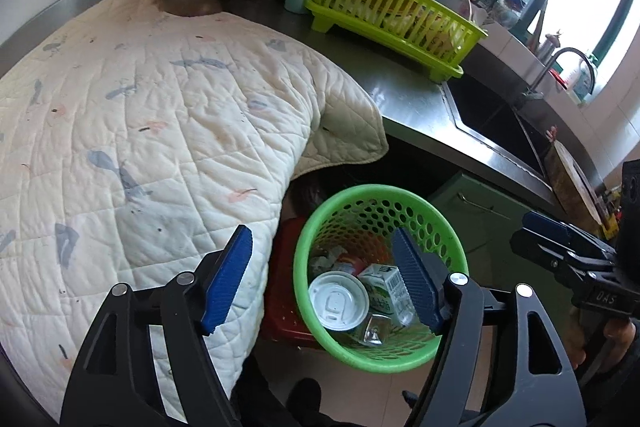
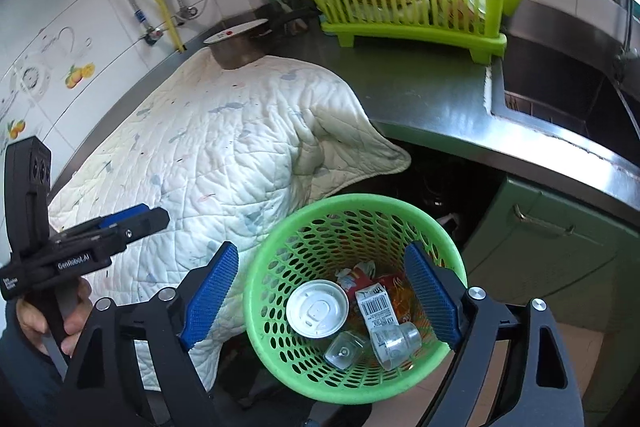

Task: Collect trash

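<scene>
Left wrist view is showing me the green trash basket point(image 1: 380, 359) standing on the floor below the worktop point(image 1: 404, 99), and the trash is lying inside it: a white cup lid point(image 1: 338, 301), a small milk carton point(image 1: 386, 287) and clear plastic cups point(image 1: 374, 331). I am holding my left tool point(image 1: 324, 279) above the basket with its blue pads spread wide and nothing between them. Right wrist view is looking down into the same basket point(image 2: 280, 247), where the lid point(image 2: 316, 307) is lying beside a barcoded carton point(image 2: 378, 305); my right tool point(image 2: 320, 299) is hanging over it, likewise wide apart and gripping nothing. A quilted white cloth point(image 1: 140, 127) is draping over the worktop edge just beside the basket, and farther back a lime dish rack point(image 1: 392, 15) is sitting near the sink point(image 1: 492, 115).
</scene>
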Demonstrator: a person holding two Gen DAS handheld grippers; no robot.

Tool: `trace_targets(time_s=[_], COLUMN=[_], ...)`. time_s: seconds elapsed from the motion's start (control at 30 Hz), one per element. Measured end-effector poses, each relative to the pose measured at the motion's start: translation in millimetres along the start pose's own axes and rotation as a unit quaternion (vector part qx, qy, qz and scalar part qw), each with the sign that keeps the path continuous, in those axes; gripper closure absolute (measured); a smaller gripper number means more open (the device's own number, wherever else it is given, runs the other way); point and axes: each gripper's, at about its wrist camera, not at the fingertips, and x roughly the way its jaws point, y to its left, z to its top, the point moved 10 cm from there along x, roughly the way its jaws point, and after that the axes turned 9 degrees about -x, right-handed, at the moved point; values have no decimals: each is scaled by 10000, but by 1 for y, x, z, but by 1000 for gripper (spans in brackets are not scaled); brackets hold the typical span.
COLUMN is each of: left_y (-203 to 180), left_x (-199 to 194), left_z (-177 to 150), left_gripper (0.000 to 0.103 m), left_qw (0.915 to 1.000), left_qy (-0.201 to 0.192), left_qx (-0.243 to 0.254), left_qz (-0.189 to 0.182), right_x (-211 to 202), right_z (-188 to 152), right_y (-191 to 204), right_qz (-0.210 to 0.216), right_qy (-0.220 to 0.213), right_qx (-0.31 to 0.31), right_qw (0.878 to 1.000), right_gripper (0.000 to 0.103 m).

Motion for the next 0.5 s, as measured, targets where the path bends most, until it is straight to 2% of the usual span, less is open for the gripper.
trace_targets(time_s=[0.1, 0.17, 0.37, 0.5], left_y=[9, 14, 32, 45], left_x=[-19, -30, -70, -93], left_z=[7, 10, 19, 21], left_gripper=[24, 17, 7, 5], left_qw=[9995, 9984, 9916, 9861], left_qy=[-267, -451, -990, -1253], left_qx=[-51, -48, -194, -298], left_qz=[167, 322, 804, 1053], right_x=[-4, -6, -10, -12], right_z=[5, 7, 15, 21], right_y=[13, 22, 49, 67], right_qz=[29, 99, 293, 399], right_qy=[-108, -154, -289, -375], right_qx=[-180, -258, -536, -745], right_qw=[9998, 9995, 9977, 9957], right_gripper=[19, 19, 17, 17])
